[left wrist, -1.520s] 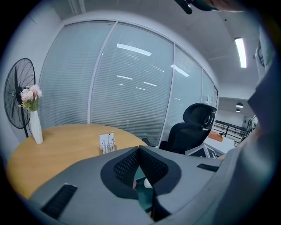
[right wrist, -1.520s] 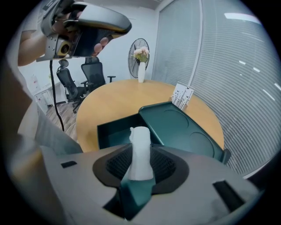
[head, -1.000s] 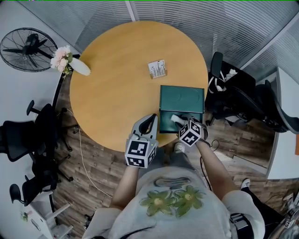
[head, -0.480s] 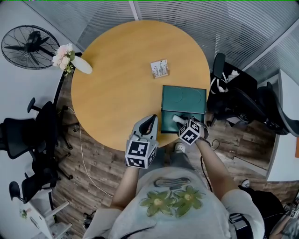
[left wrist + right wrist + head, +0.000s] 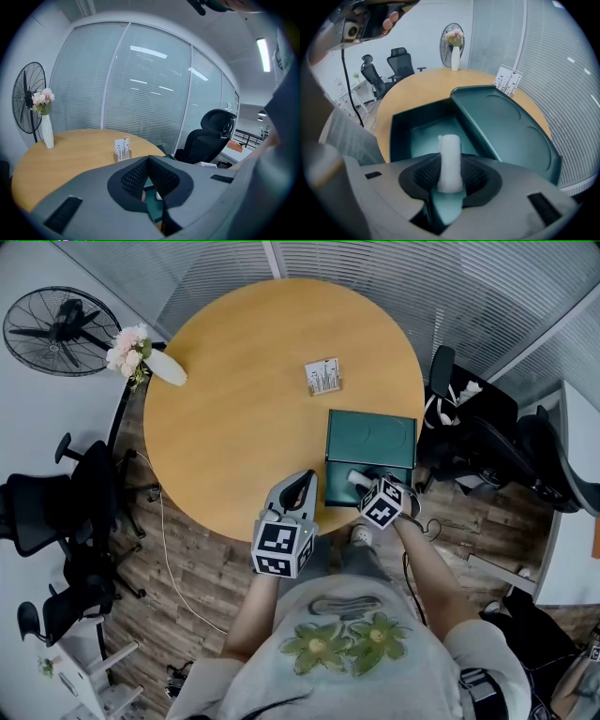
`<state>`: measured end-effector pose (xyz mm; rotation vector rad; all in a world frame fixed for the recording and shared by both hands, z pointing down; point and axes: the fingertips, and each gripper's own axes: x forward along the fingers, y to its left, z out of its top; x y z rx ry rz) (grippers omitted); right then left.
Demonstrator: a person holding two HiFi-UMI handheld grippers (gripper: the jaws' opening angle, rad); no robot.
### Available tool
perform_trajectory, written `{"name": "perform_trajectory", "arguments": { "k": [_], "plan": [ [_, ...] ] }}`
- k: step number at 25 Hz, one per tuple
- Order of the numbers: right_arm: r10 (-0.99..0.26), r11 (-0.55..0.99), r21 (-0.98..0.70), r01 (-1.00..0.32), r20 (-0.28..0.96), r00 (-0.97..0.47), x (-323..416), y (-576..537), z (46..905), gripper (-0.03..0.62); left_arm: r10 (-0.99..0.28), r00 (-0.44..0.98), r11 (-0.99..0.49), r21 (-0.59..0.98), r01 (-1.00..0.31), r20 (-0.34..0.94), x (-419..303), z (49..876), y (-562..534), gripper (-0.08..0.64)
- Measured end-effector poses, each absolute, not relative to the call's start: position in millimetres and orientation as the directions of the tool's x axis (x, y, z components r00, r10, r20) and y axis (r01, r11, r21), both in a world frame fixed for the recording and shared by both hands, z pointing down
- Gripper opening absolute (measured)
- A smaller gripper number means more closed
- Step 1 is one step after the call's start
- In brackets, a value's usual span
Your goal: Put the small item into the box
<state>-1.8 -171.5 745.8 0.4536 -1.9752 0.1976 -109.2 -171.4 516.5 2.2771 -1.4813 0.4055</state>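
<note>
- The right claw (image 5: 450, 174) is clamped on a small white item (image 5: 449, 150), a short pale roll that stands out past the pads.
- The claw points steeply down, and the item hangs over the open tray of the dark green box (image 5: 401, 140). Whether its far end touches the tray floor cannot be told.
- The box's lid (image 5: 506, 131) lies flung open on the far side of the tray, with round shapes pressed into its inner face.
- The left claw (image 5: 148, 161) has its jaws pressed together with nothing between them.
- In the head view the left claw hovers at the near edge of the surface (image 5: 244, 390), just to the left of the box.
- The surface is a round wooden top, and the box sits at its near right edge.
- Beyond the box, apart from it, a small card stand (image 5: 322, 377) stands upright.
- At the far left rim stands a white vase (image 5: 161, 371) of pink flowers.
- A standing fan (image 5: 58, 331) is on the floor behind the vase.
- Black office chairs (image 5: 42, 512) stand around the surface.
</note>
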Motion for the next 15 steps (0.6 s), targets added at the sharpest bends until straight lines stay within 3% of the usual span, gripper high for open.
{"name": "perform_trajectory", "arguments": {
  "k": [7, 15],
  "plan": [
    [-0.209, 0.914, 0.044, -0.403, 0.902, -0.377, -5, -167, 746, 0.184, -0.802, 0.405, -0.367, 0.172, -0.914, 0.439, -112, 516, -171, 0.000],
    [-0.273, 0.894, 0.071, -0.443, 0.871, -0.409, -7, -170, 728, 0.184, -0.796, 0.422, -0.385, 0.176, -0.906, 0.434, -108, 514, -170, 0.000]
  ]
}}
